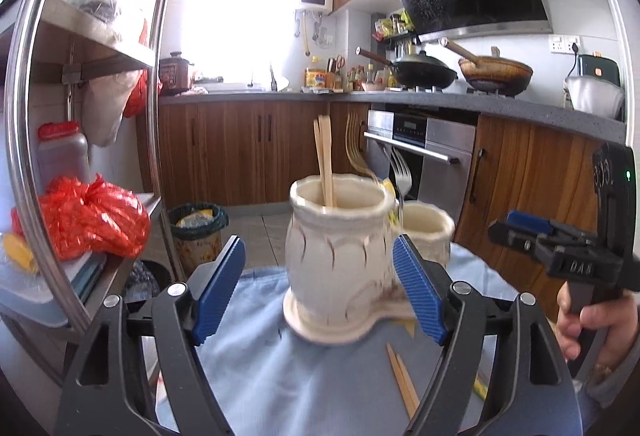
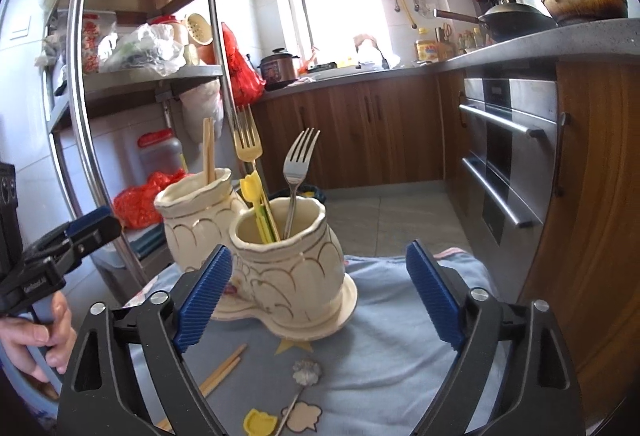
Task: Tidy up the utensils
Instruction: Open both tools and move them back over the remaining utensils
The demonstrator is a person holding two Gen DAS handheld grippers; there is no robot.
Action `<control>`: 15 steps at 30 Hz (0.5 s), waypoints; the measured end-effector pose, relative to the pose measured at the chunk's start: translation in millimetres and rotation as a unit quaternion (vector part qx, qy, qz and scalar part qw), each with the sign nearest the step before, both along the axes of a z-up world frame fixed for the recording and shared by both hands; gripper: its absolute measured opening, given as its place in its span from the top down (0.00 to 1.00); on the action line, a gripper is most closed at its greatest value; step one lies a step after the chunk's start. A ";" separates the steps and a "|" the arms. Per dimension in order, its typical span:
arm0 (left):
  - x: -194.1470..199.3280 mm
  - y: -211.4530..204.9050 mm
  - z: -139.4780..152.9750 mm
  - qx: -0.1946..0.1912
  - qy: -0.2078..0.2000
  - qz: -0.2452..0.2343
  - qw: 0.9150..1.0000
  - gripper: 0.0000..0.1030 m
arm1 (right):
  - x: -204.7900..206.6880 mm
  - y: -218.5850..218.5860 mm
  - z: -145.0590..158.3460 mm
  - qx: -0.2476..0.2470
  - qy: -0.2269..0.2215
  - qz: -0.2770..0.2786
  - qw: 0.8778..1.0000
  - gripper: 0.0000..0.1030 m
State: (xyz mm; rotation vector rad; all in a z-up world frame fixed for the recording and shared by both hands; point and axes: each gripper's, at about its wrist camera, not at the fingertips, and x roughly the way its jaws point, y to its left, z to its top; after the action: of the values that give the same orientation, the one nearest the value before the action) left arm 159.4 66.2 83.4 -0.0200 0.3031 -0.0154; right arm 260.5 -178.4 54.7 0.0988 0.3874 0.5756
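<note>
A cream ceramic double-jar utensil holder (image 1: 340, 260) (image 2: 288, 264) stands on a blue cloth (image 1: 280, 376) (image 2: 384, 348). One jar holds wooden chopsticks (image 1: 325, 159) (image 2: 208, 151). The other holds a gold fork (image 2: 248, 139), a silver fork (image 2: 298, 163) and a yellow-topped utensil (image 2: 251, 185). Loose chopsticks (image 1: 402, 380) (image 2: 222, 370), a flower-ended spoon (image 2: 306, 374) and a yellow piece (image 2: 260, 422) lie on the cloth. My left gripper (image 1: 320, 292) is open, its pads either side of the chopstick jar. My right gripper (image 2: 320, 300) is open and empty, before the fork jar.
A steel shelf rack (image 1: 100, 75) (image 2: 132, 75) with bags and bottles stands at the left. A bin (image 1: 198, 236) sits on the floor. Wooden cabinets, an oven (image 2: 508, 155) and a counter with woks (image 1: 424, 71) lie beyond.
</note>
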 end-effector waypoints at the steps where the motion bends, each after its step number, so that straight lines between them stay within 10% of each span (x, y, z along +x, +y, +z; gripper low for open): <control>1: -2.7 -0.1 -4.5 0.001 0.008 0.000 1.000 0.26 | -0.9 -2.0 -2.4 -0.001 0.007 -0.003 1.000 0.11; 15: -12.1 -11.0 -49.0 0.007 0.102 -0.005 0.995 0.20 | -14.7 -16.1 -34.7 -0.035 0.093 -0.009 0.995 0.07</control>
State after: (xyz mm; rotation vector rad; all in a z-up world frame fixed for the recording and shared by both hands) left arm 147.3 55.2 34.4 -0.0056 0.5085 -0.0219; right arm 245.8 -194.5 20.1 0.0896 0.5873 0.5369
